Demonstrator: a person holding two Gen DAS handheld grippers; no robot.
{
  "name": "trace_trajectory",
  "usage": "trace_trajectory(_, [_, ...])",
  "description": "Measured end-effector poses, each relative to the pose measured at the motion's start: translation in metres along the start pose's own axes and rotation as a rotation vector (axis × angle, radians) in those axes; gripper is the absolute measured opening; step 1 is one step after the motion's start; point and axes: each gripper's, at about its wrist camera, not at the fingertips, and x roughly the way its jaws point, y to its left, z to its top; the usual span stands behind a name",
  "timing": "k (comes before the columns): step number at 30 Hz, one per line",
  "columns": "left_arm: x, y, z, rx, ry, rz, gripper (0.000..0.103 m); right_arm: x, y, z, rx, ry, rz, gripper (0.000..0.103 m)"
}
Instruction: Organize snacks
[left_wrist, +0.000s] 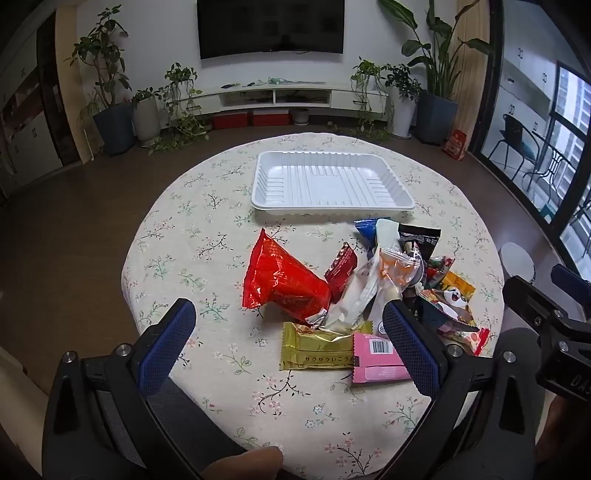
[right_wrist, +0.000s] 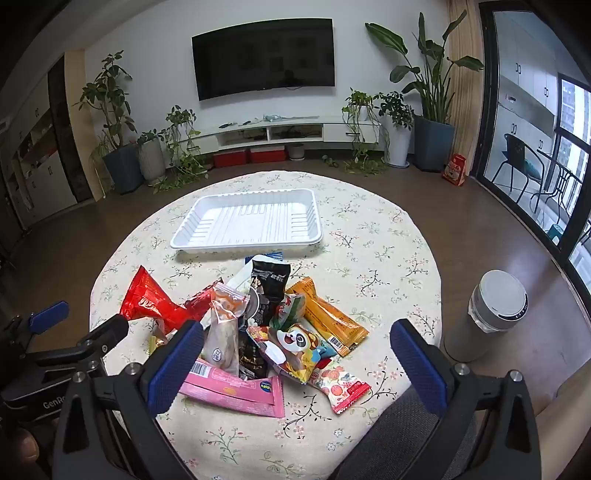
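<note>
A pile of snack packets lies on the round floral table (left_wrist: 207, 229), near its front. It holds a red foil bag (left_wrist: 282, 280) (right_wrist: 147, 304), a gold packet (left_wrist: 317, 350), a pink packet (left_wrist: 376, 360) (right_wrist: 236, 387), an orange packet (right_wrist: 328, 317) and a panda packet (right_wrist: 299, 341). An empty white tray (left_wrist: 328, 182) (right_wrist: 247, 223) sits behind the pile. My left gripper (left_wrist: 288, 325) is open above the near side of the pile, holding nothing. My right gripper (right_wrist: 297, 343) is open above the pile's right part, holding nothing.
A grey cylindrical bin (right_wrist: 487, 314) stands on the floor right of the table. Potted plants (right_wrist: 118, 122), a TV (right_wrist: 264, 57) and a low cabinet (right_wrist: 280, 133) line the far wall. Glass doors (right_wrist: 554, 147) are at right.
</note>
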Motion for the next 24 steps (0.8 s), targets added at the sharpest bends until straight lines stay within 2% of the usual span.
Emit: trace_trajectory(24, [0.002,-0.001,-0.002,0.005,0.004,0.004,0.103,0.002,0.0,0.0,0.0,0.012,-0.002,0.103])
